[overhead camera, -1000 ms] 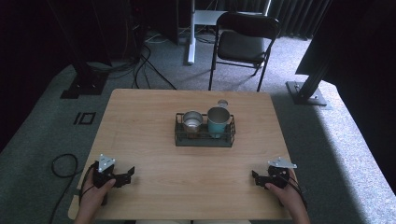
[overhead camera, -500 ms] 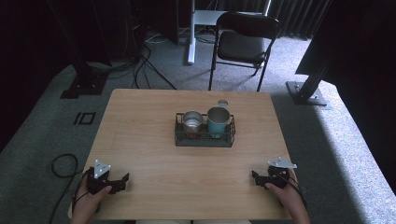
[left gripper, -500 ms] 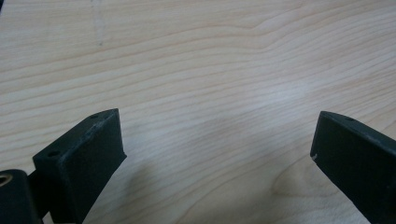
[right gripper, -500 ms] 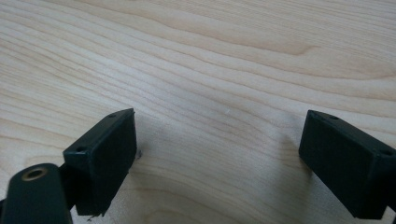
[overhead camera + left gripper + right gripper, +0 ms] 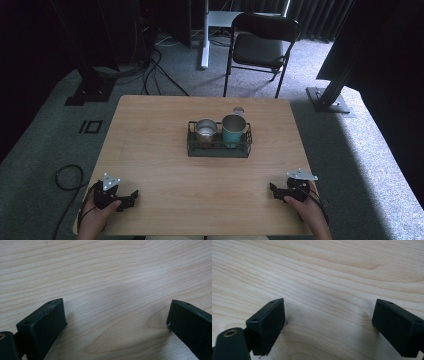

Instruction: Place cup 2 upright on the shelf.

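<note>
A dark wire basket [image 5: 219,148] stands at the middle of the wooden table [image 5: 150,130]. Inside it sit a silver metal cup [image 5: 205,129] on the left and a teal cup [image 5: 233,130] on the right. A small round lid-like thing [image 5: 238,110] lies just behind the basket. My left gripper [image 5: 131,198] rests near the table's front left corner, held by a hand, its jaws wide apart with bare wood between them [image 5: 115,315]. My right gripper [image 5: 273,189] rests near the front right corner, open too, over bare wood [image 5: 329,312].
A black folding chair [image 5: 262,45] stands beyond the table's far edge. Cables [image 5: 150,70] run over the grey carpet at the back left, and a dark stand base [image 5: 330,100] sits at the right. A cable loop [image 5: 67,177] lies left of the table.
My left gripper has drawn back toward the front left corner and turned its jaws to point right. The right gripper has stayed put.
</note>
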Available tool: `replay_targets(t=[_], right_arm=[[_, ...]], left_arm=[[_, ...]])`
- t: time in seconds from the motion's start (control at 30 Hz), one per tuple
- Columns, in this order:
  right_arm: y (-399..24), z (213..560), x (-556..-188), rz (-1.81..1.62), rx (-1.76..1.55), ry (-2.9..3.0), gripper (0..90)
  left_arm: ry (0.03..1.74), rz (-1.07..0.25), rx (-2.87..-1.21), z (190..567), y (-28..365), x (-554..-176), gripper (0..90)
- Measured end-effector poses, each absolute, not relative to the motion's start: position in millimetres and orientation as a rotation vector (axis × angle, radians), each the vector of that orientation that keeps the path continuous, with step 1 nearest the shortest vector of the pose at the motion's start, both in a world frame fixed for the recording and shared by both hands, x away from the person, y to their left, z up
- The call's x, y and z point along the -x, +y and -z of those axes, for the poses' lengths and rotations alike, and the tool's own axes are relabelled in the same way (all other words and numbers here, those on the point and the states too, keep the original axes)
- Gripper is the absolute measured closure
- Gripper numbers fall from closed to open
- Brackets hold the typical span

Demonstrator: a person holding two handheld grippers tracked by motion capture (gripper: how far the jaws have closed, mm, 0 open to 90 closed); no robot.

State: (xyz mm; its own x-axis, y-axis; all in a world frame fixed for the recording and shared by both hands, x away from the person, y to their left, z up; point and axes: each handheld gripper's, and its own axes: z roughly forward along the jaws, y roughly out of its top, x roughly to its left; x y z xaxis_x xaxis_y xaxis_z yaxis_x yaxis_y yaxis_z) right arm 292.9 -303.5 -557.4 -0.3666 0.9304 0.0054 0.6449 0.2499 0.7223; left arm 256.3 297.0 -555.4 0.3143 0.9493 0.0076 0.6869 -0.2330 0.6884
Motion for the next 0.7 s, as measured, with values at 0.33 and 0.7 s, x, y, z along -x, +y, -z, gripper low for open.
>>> replay_targets(t=[0.33, 0.7], right_arm=[[-303.5, 557.4, -292.9, -0.902, -1.434, 2.102, 10.9], [-303.5, 557.4, -292.9, -0.902, -1.435, 2.102, 10.9]], left_arm=[[1.472, -0.596, -1.982, 555.5, 294.9, -257.9, 2.6], [1.528, -0.612, -1.957, 555.7, 289.8, -261.3, 0.3]])
